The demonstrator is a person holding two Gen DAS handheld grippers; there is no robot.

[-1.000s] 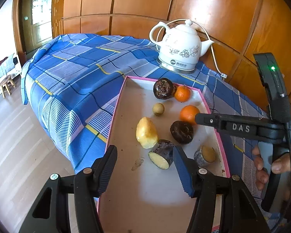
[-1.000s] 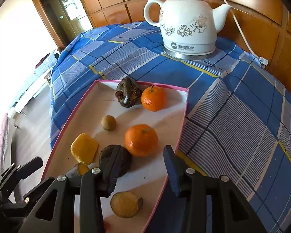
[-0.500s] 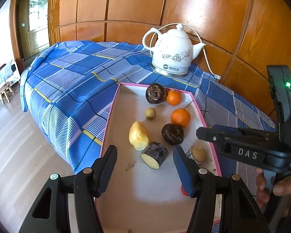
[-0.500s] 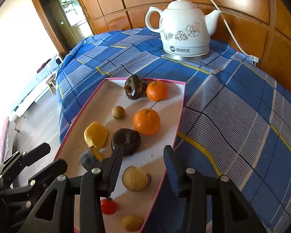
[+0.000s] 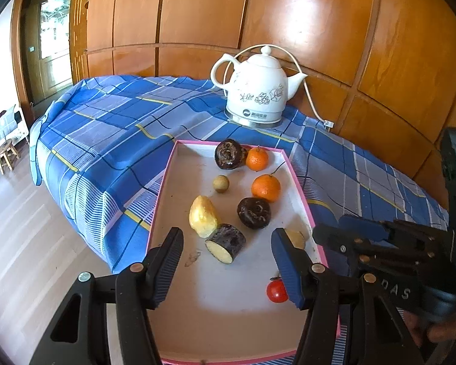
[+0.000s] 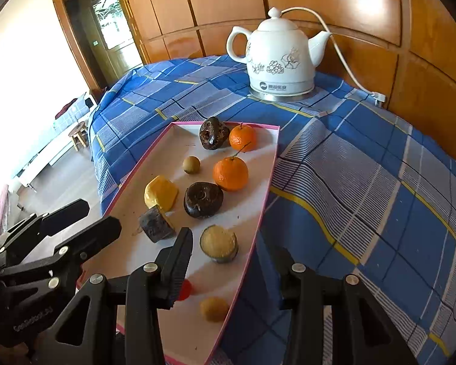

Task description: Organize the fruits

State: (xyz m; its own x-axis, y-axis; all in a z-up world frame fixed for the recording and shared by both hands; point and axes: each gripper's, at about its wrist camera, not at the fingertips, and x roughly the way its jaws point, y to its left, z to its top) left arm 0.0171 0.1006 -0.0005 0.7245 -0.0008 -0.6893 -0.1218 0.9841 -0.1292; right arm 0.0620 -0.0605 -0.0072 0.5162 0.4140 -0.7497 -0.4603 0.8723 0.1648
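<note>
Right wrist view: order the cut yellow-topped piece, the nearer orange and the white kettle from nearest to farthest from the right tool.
1. Cut yellow-topped piece: just ahead of the right tool, by the tray's right edge.
2. Nearer orange: mid-tray, right side.
3. White kettle: beyond the tray, on the blue cloth by the wall.

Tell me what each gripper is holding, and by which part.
Nothing is held. The left gripper and the right gripper both hover open above the tray, with no fruit between their pads.
</note>
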